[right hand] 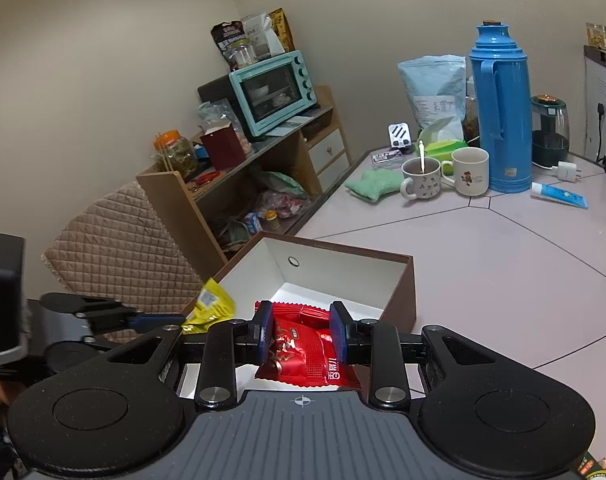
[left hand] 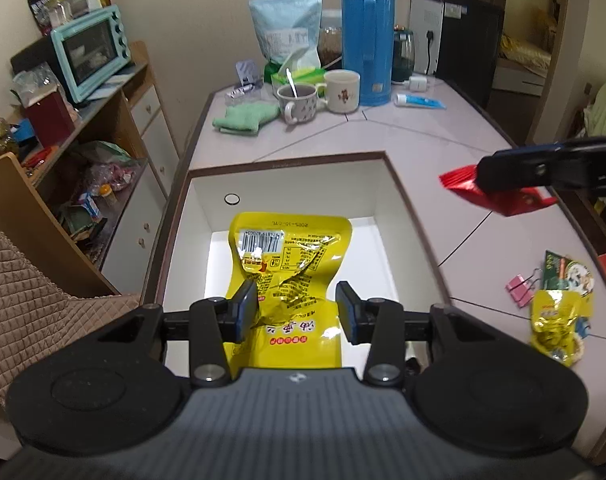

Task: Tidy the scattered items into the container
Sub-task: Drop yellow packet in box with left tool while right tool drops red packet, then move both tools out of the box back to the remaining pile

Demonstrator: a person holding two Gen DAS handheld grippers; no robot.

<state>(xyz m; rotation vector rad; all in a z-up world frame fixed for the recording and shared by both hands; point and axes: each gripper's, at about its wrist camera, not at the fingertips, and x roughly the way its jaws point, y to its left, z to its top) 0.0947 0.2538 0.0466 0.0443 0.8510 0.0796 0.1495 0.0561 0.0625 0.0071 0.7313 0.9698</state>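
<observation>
Clamped in the left gripper [left hand: 297,312], the yellow packet [left hand: 289,276] hangs lengthwise directly over the open box [left hand: 399,184] at frame centre (the right gripper [right hand: 301,334], pinching the red packet [right hand: 307,354], sits just short of the rim).

Black hand-held gripper [left hand: 297,312], blue pads [left hand: 247,304], silver screws.

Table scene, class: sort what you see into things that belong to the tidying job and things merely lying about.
Part of the job:
- yellow snack packet, held in the left tongs over the box
- red snack packet, held in the right tongs
- small yellow packet, green packet and pink binder clip, on the table

Lying about:
- blue thermos
- two mugs
- green cloth
- blue tube
</observation>
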